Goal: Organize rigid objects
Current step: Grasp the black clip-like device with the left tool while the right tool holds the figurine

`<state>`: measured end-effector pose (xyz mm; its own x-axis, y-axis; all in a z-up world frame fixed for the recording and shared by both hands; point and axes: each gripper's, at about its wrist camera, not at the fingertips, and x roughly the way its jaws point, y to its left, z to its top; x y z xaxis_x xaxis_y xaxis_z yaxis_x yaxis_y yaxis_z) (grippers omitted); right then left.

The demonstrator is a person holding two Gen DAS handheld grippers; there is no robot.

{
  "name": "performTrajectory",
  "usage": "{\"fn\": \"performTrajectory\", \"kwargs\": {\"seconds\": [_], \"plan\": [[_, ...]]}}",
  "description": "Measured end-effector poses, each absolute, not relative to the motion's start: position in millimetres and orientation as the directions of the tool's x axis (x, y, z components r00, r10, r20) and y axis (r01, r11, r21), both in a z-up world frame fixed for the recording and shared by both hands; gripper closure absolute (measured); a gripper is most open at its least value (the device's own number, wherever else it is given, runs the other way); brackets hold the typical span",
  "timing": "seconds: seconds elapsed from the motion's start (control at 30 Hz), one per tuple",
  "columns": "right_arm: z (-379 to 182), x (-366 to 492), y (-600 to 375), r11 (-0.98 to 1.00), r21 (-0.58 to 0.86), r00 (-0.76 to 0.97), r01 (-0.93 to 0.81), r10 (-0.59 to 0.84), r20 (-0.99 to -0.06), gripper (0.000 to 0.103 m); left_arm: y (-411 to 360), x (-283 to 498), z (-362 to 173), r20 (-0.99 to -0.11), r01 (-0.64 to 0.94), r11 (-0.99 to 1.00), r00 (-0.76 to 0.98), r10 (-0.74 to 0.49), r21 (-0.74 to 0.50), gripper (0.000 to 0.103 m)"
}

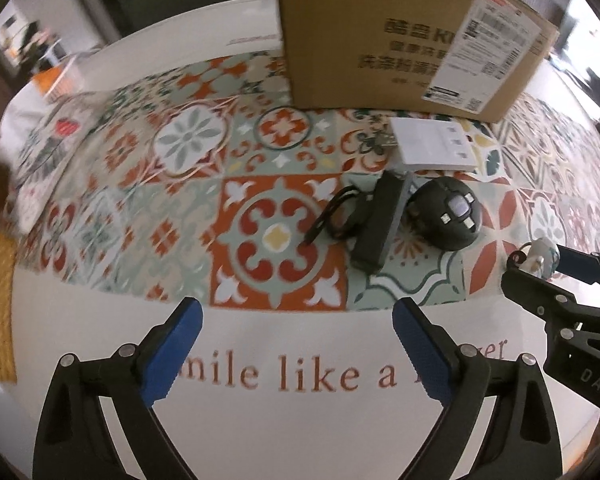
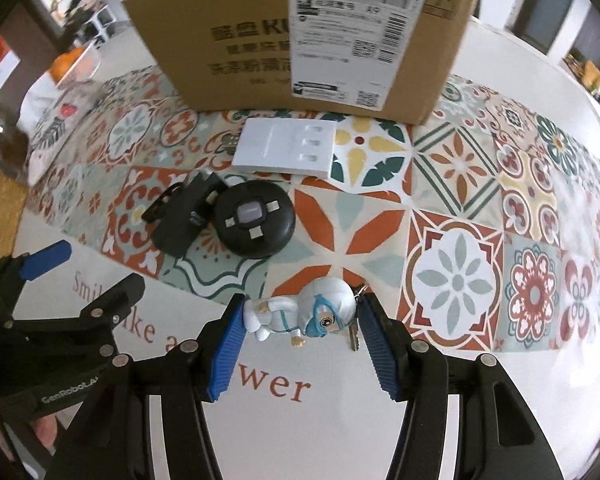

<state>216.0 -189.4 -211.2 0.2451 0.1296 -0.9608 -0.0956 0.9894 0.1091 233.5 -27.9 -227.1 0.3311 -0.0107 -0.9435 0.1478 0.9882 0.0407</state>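
i see a white figurine keychain (image 2: 300, 314) lying sideways, a key (image 2: 354, 338) beside it; black round gadget (image 2: 254, 224), black case (image 2: 184, 216), perhaps a strap, white box (image 2: 286, 150) lying flat.

Cloth (image 2: 456, 280): orange, teal, white tile pattern w/ rust lettering. Box (image 2: 228, 40) brown. Figurine (image 2: 300, 312) white & blue. Disc (image 2: 254, 218) black. Pads (image 2: 226, 356) blue.
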Motion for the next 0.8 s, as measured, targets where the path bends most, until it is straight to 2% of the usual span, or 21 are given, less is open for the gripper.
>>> {"fn": "performTrajectory", "kwargs": {"seconds": [0.33, 0.8], "plan": [[-214.6, 229.2, -190.5, 0.994, 0.109, 0.256, -0.021, 0.111, -0.960, 0.046, -40.1, 266.0, -238.8, -0.942, 0.283, 0.959, 0.311, -0.122, -0.031, 0.011], [-231.3, 244.2, -201.6, 0.990, 0.131, 0.224, 0.043, 0.118, -0.967, 0.046, -63.9, 306.5, -257.7, -0.953, 0.306, 0.950, 0.262, -0.148, -0.064, 0.038]]}}
